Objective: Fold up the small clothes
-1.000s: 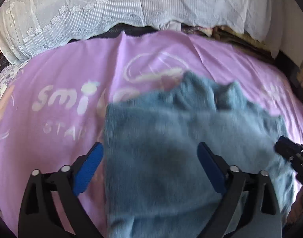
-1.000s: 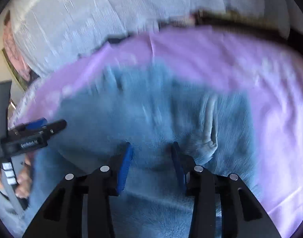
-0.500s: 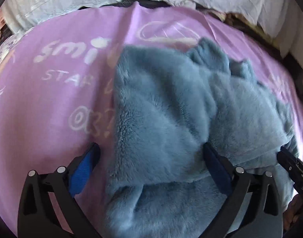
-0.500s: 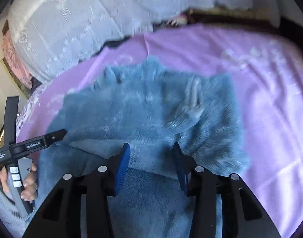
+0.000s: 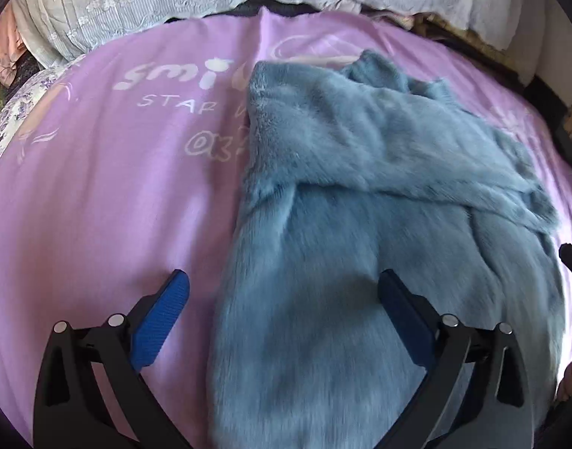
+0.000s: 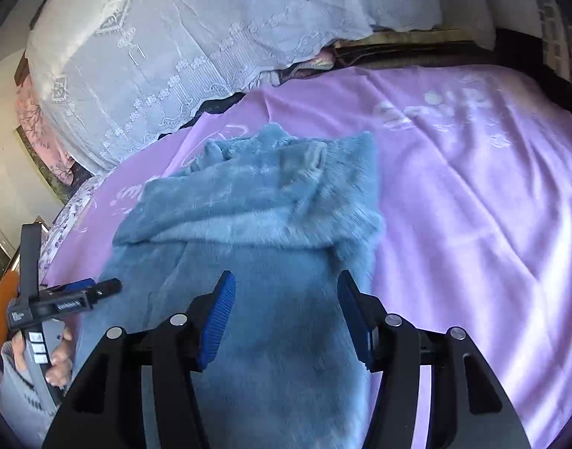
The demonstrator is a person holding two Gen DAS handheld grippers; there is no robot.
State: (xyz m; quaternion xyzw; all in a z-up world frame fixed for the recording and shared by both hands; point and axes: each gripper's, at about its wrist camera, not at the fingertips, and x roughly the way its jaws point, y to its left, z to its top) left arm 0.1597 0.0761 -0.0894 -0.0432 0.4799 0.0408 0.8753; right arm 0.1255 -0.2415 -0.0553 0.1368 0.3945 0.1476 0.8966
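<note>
While the blue fluffy garment lies on the purple sheet, with its far part folded back toward us as a thick band across the body, we hold both grippers low over its near part. The left gripper has its fingers spread wide, one pad over the sheet and one over the fabric, and it grips nothing. The right gripper is also parted, less widely, and the fabric only passes under its fingers.

In our judgement the fold is made but not yet secure. The pile is thick and springy, so the folded band can slide or open again if we pull the near edge too fast. The band also lies a little slanted, so the next fold may come out uneven. If one pad catches the sheet together with the garment, the sheet will rise and spoil the shape.
</note>
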